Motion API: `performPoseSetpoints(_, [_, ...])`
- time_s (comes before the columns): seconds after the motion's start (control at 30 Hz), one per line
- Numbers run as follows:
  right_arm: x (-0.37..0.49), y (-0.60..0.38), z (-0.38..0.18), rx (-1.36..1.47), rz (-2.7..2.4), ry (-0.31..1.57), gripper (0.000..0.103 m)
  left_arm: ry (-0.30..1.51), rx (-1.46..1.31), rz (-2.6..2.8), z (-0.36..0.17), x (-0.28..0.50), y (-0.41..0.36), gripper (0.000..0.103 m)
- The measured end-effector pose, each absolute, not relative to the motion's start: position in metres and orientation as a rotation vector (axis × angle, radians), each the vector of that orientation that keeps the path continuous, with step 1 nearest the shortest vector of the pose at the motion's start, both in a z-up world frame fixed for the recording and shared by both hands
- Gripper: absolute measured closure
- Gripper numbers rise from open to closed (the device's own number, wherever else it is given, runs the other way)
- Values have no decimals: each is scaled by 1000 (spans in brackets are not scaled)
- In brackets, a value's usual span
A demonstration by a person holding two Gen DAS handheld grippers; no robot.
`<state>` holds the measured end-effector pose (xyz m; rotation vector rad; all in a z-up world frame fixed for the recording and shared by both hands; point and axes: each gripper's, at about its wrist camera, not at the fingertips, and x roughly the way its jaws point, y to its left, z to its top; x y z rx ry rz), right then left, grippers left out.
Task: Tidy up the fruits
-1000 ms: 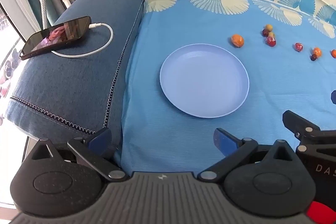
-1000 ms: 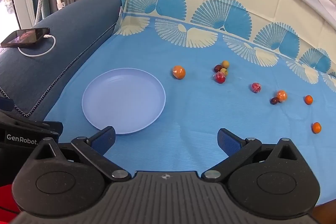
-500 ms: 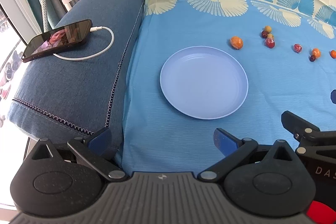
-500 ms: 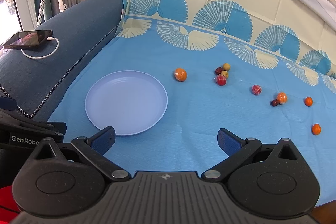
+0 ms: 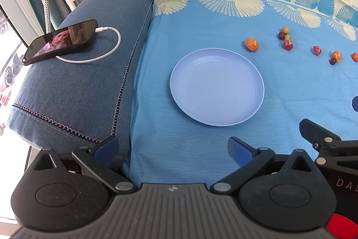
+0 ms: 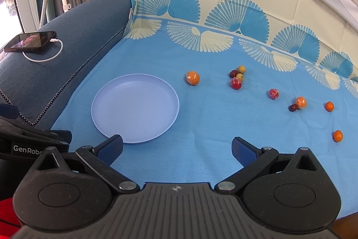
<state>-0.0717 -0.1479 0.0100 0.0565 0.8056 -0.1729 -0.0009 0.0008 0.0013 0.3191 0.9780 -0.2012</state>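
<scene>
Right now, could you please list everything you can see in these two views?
plate: one, pale lilac, empty, on the cloth.
fruits: ten, orange, red, dark and yellow-green, scattered on the cloth to the right of the plate.
cloth: one, blue and cream fan print, covering the seat.
armrest: one, blue denim, left of the cloth.
phone: one, black, screen lit, on the armrest.
cable: one, white, plugged into the phone.
left gripper: black, blue pads, open.
right gripper: same, open.

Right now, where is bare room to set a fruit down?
The round pale-blue plate is empty. Bare cloth lies between it and the wrapped orange fruit, and before the open right claw. The cluster of small fruits is crowded.
</scene>
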Motion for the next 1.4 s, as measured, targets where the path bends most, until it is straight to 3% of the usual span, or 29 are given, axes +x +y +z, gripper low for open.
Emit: performPoseSetpoints(1.4, [-84, -146, 22, 59, -192, 786, 1, 945, 312, -218, 15, -14, 1, 0])
